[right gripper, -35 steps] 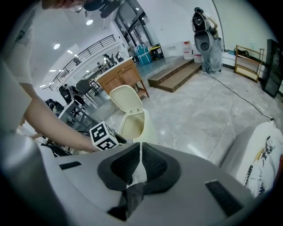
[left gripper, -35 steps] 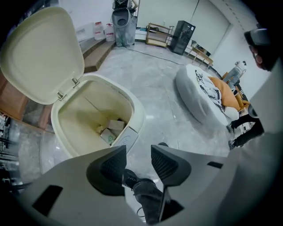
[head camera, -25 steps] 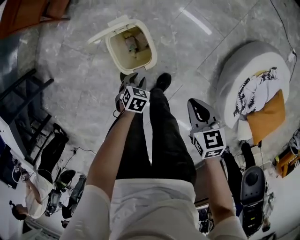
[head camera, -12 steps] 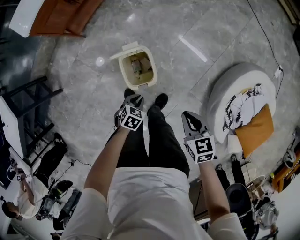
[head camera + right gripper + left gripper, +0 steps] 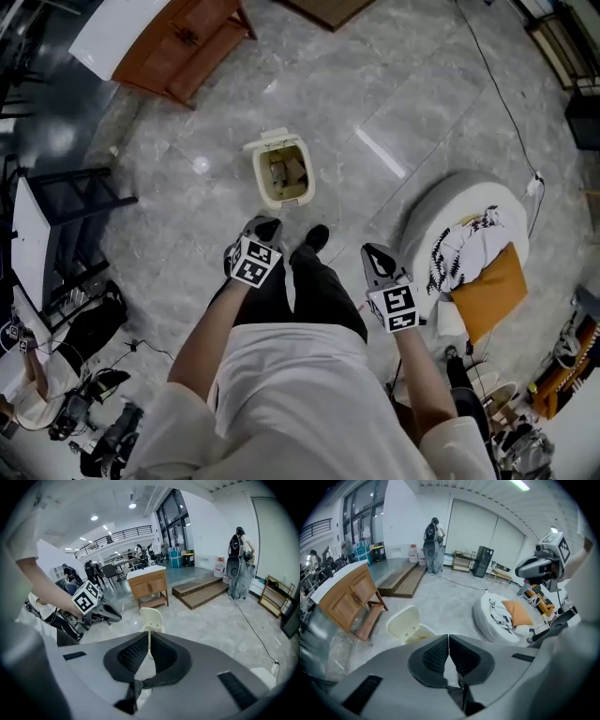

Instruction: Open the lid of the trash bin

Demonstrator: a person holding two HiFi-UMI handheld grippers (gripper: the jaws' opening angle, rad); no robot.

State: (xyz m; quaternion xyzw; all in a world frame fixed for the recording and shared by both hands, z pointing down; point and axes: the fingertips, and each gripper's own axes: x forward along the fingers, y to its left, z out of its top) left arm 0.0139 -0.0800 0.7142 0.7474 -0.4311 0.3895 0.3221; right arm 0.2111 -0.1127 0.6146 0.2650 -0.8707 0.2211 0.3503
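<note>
Bin [image 5: 282,174] stands lid [image 5: 269,141] up on the grey marble floor [image 5: 394,94], between a wooden cabinet [image 5: 178,47] and a round pouffe [image 5: 469,202]. Left gripper [image 5: 262,228] and right gripper [image 5: 375,253] hang above it, jaws closed, empty.

White short-sleeved shirt [image 5: 300,403], black trousers [image 5: 321,292], grey left gripper [image 5: 265,225], grey right gripper [image 5: 372,250]

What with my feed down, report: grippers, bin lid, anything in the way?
Left hand-held gripper shut, empty. Right hand-held gripper shut, empty. Bin lid open. Nothing between grippers and bin.
</note>
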